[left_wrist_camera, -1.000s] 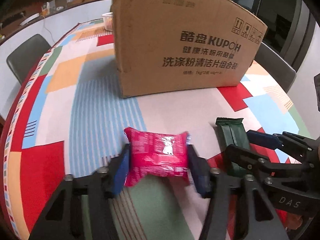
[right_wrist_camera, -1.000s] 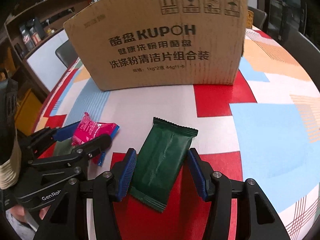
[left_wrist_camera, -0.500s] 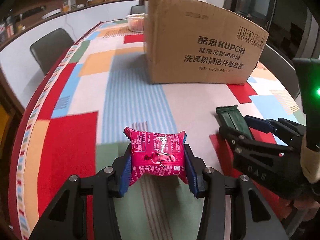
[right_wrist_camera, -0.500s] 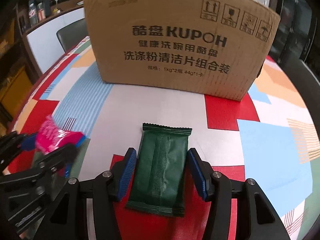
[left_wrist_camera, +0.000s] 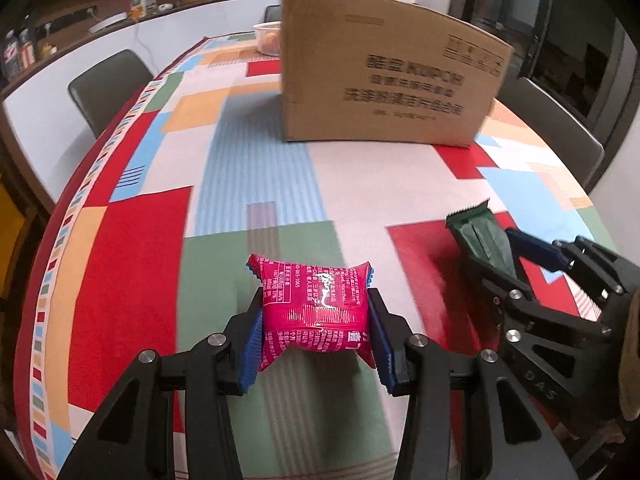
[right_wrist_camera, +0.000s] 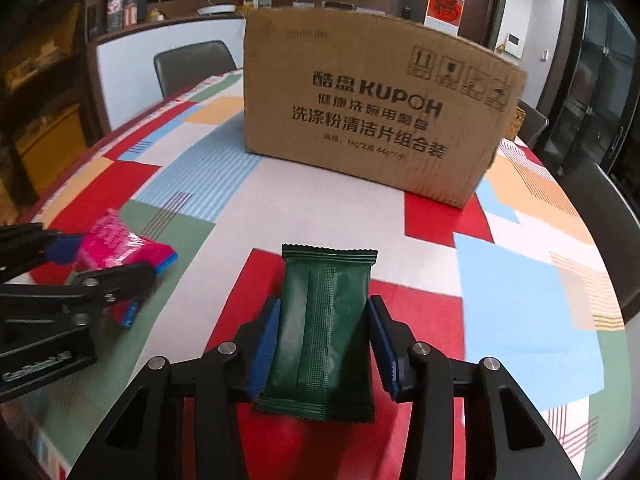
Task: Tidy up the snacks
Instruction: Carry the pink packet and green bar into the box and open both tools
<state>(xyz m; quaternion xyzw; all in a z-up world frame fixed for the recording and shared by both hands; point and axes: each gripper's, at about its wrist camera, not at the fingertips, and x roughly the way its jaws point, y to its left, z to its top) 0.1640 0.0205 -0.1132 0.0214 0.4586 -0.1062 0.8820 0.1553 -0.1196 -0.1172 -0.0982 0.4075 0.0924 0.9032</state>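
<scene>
My left gripper point(left_wrist_camera: 314, 330) is shut on a pink snack packet point(left_wrist_camera: 314, 306) and holds it above the patterned tablecloth. My right gripper point(right_wrist_camera: 324, 338) is shut on a dark green snack packet point(right_wrist_camera: 324, 320), also held off the table. Each gripper shows in the other's view: the right one with the green packet point(left_wrist_camera: 482, 240) at the right of the left wrist view, the left one with the pink packet point(right_wrist_camera: 120, 242) at the left of the right wrist view. A large cardboard box point(right_wrist_camera: 376, 108) stands ahead of both; its opening is hidden.
The round table point(left_wrist_camera: 132, 240) has a colourful patchwork cloth. A clear bowl point(left_wrist_camera: 268, 36) sits behind the box. Dark chairs point(left_wrist_camera: 106, 86) stand round the table, one on the right point(right_wrist_camera: 604, 220). A counter with shelves runs along the back wall.
Both grippers have lifted and drawn back from the box, each carrying its packet. The box now looks farther away in both views.
</scene>
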